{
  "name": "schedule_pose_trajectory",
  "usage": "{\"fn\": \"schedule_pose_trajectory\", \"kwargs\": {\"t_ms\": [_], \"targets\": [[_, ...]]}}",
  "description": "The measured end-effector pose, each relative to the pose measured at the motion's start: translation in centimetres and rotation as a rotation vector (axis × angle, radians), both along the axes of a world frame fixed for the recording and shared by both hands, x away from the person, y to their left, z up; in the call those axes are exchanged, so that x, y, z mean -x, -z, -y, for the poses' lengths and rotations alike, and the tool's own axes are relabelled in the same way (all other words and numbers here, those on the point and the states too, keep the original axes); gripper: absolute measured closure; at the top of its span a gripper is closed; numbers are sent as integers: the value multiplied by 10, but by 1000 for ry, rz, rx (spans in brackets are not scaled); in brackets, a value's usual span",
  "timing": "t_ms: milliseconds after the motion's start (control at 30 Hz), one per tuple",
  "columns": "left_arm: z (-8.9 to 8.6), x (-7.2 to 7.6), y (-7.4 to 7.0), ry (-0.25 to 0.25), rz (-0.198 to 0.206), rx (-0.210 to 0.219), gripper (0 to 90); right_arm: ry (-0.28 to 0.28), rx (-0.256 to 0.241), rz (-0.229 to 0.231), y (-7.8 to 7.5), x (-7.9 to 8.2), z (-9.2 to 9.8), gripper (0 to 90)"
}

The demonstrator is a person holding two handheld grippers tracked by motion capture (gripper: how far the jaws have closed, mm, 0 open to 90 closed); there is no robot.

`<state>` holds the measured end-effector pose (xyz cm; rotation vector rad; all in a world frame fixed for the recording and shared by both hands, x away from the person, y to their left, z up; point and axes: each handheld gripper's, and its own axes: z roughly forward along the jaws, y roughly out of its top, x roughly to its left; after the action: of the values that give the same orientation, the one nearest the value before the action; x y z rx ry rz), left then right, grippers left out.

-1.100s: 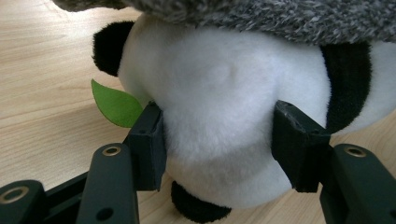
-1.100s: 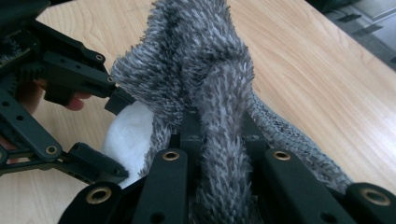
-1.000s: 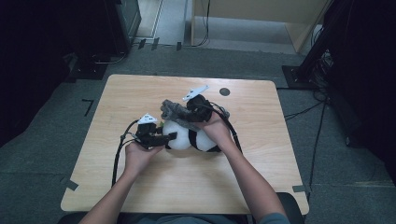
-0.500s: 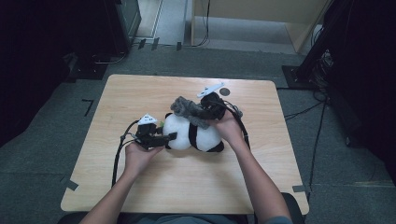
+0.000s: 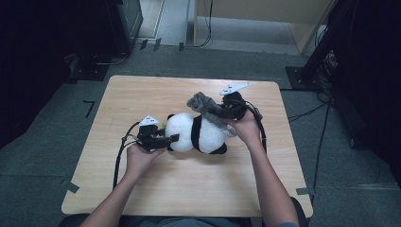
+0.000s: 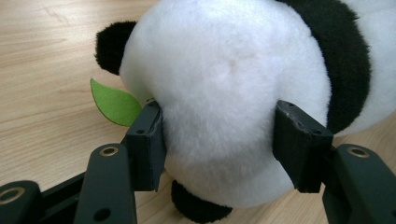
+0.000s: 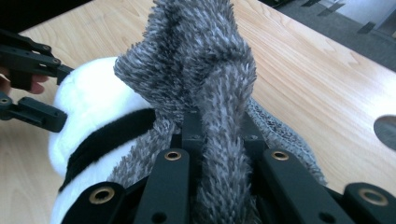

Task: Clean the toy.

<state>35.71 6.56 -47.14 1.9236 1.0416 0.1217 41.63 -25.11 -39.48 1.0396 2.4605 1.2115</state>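
On the table (image 5: pixel 118 198), one plush panda (image 5: pixel 196 133), one grey cloth (image 5: pixel 204 108), two grippers

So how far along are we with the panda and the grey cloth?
Done: the left gripper has its fingers pressed on the plush panda's white head, pinning it to the table. In hand: the right gripper is shut on the fuzzy grey cloth, bunched and lifted over the panda's back. Left: apparently working the cloth over the panda; how much is covered can't be judged.

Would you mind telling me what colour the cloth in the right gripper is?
Mottled grey, the cloth; clearest in the right gripper view.
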Motion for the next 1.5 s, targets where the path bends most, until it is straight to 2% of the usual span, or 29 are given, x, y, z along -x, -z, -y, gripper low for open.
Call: {"fn": "schedule_pose_trajectory", "kwargs": {"t_ms": [133, 200, 333, 600, 767, 833, 900, 1033, 1100, 1167, 1267, 1300, 1333, 1433, 1500], "targets": [[0, 1, 0, -2, 0, 0, 404, 33, -1, -13, -1, 1, 16, 801], [0, 1, 0, -3, 2, 5, 404, 39, -9, 0, 3, 2, 20, 801], [-1, -1, 0, 7, -2, 18, 403, 63, -32, -3, 9, 2, 30, 801], [-1, -2, 0, 11, -8, 19, 404, 113, -16, -35, 20, 5, 47, 801], [-2, -3, 0, 10, -11, 29, 405, 130, -8, -39, 29, 6, 49, 801], [-2, -3, 0, 11, -13, 30, 405, 137, 9, -25, 33, 7, 51, 800], [-2, -4, 0, 10, -15, 33, 405, 152, 26, -40, 39, 6, 53, 800], [-1, -4, 0, 8, -14, 38, 404, 175, 18, -68, 49, 3, 57, 800], [-1, -4, 0, 9, -14, 35, 405, 193, 36, -71, 50, 1, 60, 799], [-1, -3, 0, 10, -13, 31, 408, 202, 21, -68, 46, 3, 62, 800], [-1, -2, -2, 9, -17, 44, 438, 201, 6, -4, 32, 8, 63, 801], [-1, -2, -3, 9, -20, 48, 447, 204, 5, -11, 26, 9, 62, 801], [-1, -2, -3, 6, -23, 54, 454, 206, 6, -10, 20, 10, 60, 801], [-1, -2, -4, 2, -27, 61, 461, 192, -16, 39, 4, 17, 54, 800], [0, -2, -4, 0, -27, 59, 461, 175, -17, 57, -6, 21, 47, 799]]}}
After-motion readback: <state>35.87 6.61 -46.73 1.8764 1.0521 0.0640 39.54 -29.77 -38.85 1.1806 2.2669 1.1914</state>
